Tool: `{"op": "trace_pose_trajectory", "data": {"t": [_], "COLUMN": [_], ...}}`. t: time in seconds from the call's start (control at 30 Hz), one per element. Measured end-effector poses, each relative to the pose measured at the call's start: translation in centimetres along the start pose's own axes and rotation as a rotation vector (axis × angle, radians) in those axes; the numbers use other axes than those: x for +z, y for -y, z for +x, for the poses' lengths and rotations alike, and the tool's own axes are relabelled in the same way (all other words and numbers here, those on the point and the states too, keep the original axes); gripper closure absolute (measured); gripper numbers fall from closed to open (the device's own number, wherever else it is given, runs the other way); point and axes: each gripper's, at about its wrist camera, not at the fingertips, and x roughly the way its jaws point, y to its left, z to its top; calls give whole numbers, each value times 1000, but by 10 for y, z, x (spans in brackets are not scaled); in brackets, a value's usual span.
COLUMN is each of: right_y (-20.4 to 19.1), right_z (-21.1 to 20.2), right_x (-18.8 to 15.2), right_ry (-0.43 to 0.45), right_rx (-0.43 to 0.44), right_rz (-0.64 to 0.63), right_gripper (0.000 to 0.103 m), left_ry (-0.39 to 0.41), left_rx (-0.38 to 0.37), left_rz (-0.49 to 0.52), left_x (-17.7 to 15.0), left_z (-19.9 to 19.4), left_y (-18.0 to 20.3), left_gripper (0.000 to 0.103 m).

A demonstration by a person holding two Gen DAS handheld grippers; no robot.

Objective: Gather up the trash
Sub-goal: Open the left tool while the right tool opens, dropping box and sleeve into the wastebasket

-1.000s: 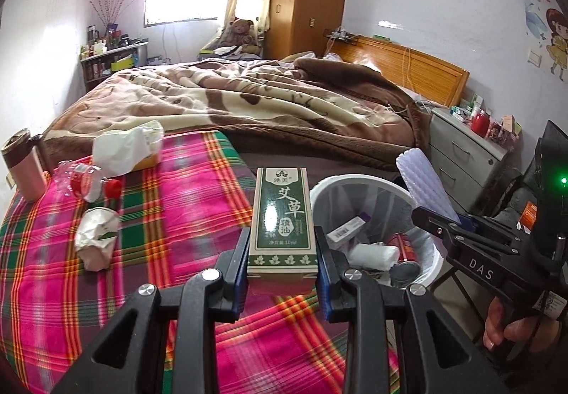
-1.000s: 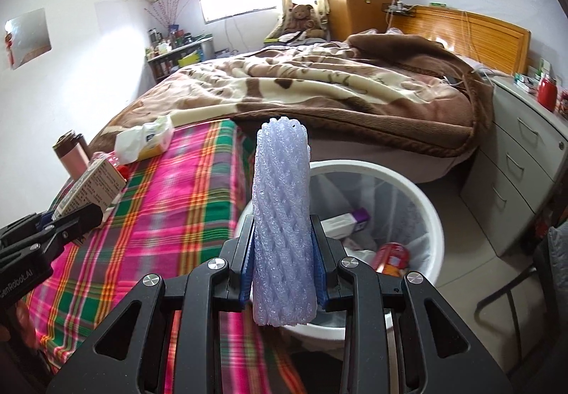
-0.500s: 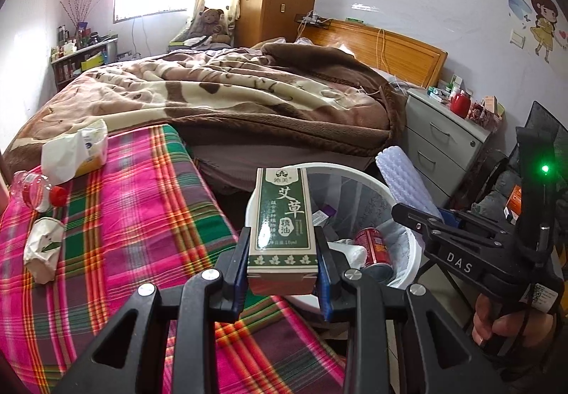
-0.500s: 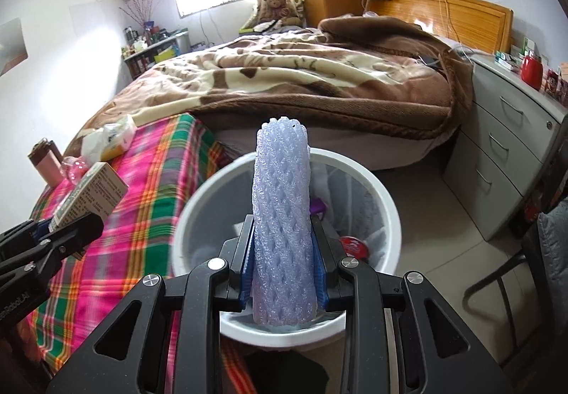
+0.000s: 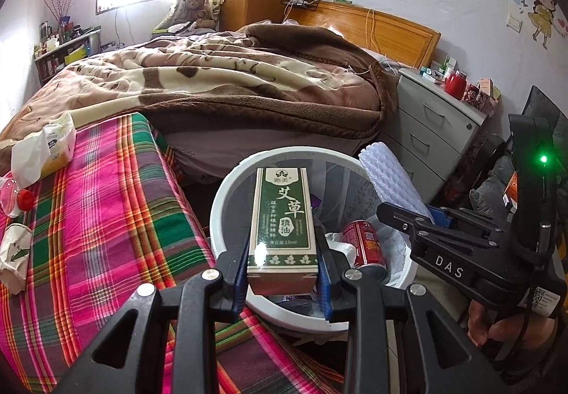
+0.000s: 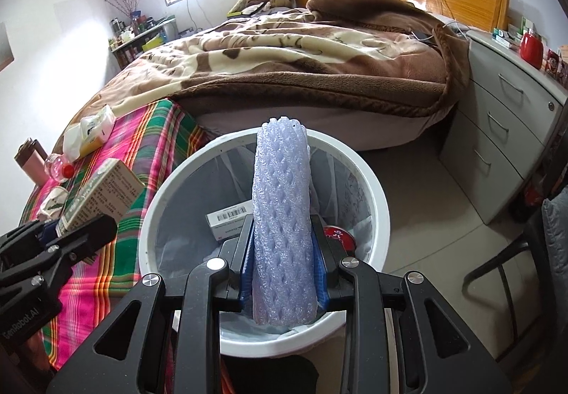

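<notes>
Step in hand: carry-to-bin, both hands loaded, at the drop point. Landmark = white bin (image 6: 376, 216).

Left gripper (image 5: 282, 266): clenched on the green carton (image 5: 282, 216), pads pressing both of its long sides, carton upright. In the left wrist view it sits over the bin's near-left rim, lower end about on the rim line, top over the opening. In the right wrist view the same carton reads left of the bin, over the edge of the plaid cloth (image 5: 106, 234), so my read is it's not fully inside the rim yet.

Right gripper (image 6: 282, 266): clenched on the foam net sleeve (image 6: 282, 216), sleeve upright, squeezed at its lower half. It's over the bin opening, near side, roughly centred.

Already in the bin: red can (image 5: 364, 244), a white barcoded box (image 6: 230, 220), some crumpled white stuff.

Next move, as I judge it: right side can just release, sleeve should fall in. Left needs a bit more travel toward bin centre before releasing, otherwise the carton may clip the rim and tip onto the cloth.

Left of the bin on the cloth: tissue pack (image 5: 46, 152), crushed clear bottle (image 5: 16, 195), crumpled paper cup (image 5: 14, 259). Not collected yet.
</notes>
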Motion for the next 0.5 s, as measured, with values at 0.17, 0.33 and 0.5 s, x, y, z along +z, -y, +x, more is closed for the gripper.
{"op": "trace_pose_trajectory", "data": {"t": [0.17,0.33,0.5], "right_y": [3,4,2], "right_z": [1,1,-1], "right_x": [1,0,0], "right_ry": [-6,-11,-6], "right_rx": [-13,-27,-21], "right_rz": [4,-7,-1], "right_gripper": [73,63,54], "left_ry": [2,9,21], "left_rx": [-3,-6,-4], "left_rz": [-9,-20,-34], "left_x": [2,2,0], "left_z": [2,0,-8], "left_y": [-1,-4,-11], "left_gripper": [45,44,39]}}
